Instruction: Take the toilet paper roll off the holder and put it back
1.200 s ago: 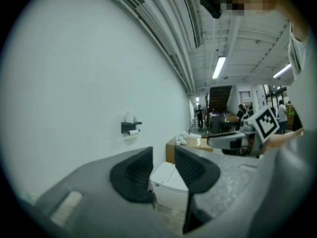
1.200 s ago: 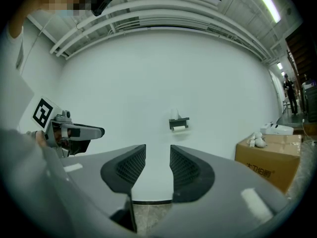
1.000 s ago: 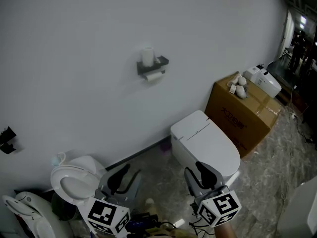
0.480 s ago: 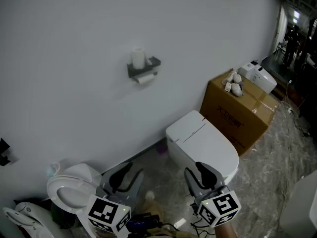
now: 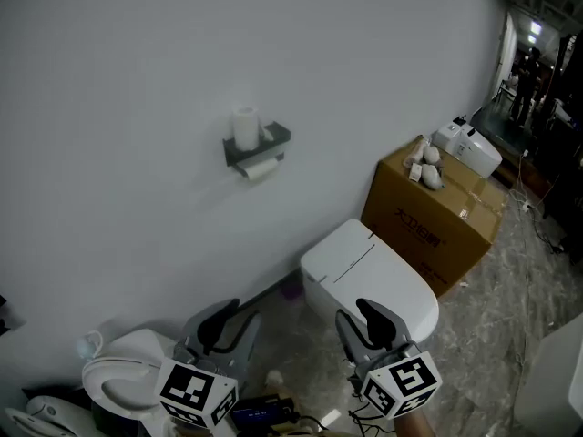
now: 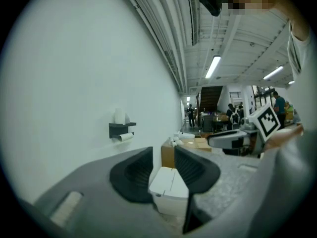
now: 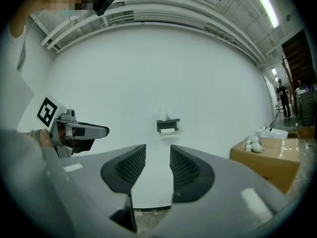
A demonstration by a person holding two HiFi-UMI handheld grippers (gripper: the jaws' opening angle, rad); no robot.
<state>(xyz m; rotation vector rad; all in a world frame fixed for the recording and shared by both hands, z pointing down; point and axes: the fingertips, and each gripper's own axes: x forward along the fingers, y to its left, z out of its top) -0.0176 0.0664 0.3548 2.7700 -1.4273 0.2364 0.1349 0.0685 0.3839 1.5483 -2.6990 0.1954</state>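
Note:
A dark holder [image 5: 258, 148] is fixed to the white wall. One white toilet paper roll [image 5: 245, 127] stands upright on its shelf and a second roll [image 5: 259, 168] hangs under it. Both grippers are low in the head view, far from the holder. My left gripper [image 5: 228, 321] and right gripper [image 5: 364, 320] are open with nothing between the jaws. The left gripper view shows its gripper [image 6: 163, 165] aimed at the toilet, with the holder [image 6: 122, 128] up to the left. The right gripper [image 7: 157, 165] points straight at the holder [image 7: 168, 124].
A white toilet with its lid shut [image 5: 369, 276] stands against the wall below right of the holder. A cardboard box [image 5: 437, 212] carrying a white device [image 5: 467, 148] is further right. Another toilet with an open seat [image 5: 118, 381] is at lower left. People stand far off at the right.
The head view has swung, so the holder, toilet and box sit lower and further left in the frame. Both grippers keep their places and their jaws stand the same.

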